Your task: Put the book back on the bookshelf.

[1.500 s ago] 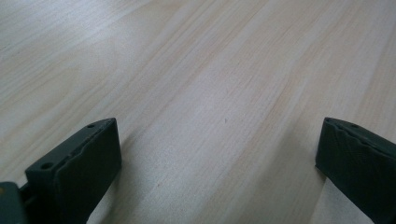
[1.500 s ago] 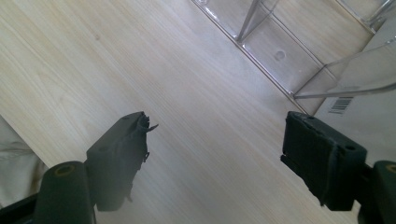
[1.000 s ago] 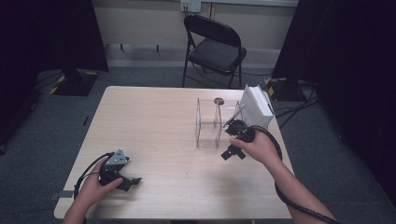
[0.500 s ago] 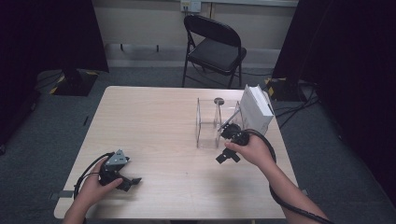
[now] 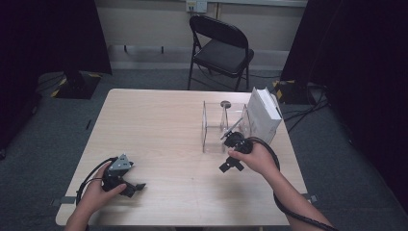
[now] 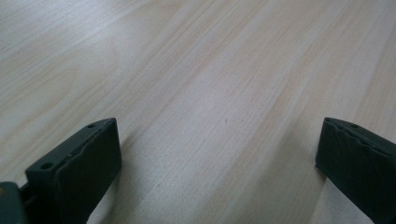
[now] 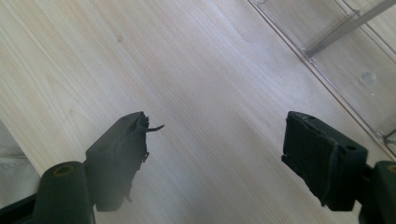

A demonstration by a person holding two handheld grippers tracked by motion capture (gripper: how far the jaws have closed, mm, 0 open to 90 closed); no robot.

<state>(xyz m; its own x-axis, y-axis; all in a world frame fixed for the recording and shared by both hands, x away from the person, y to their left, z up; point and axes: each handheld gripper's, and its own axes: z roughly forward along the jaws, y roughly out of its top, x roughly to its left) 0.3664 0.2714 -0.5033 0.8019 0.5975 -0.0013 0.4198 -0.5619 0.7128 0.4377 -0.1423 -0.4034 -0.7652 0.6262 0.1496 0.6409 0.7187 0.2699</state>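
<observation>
the pale wood worktop (image 5: 159, 125) carries a clear rack (image 5: 225, 126) just beyond the right gripper (image 5: 231, 165), whose fingers (image 7: 116, 158) are released and empty; left gripper (image 5: 136, 186) is far away, released too.

black tongs (image 5: 230, 166), looped black cable (image 5: 279, 202), bare forearms

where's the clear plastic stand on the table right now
In the high view the clear plastic stand sits on the right half of the table, directly left of the white box, just beyond the right gripper.
</observation>
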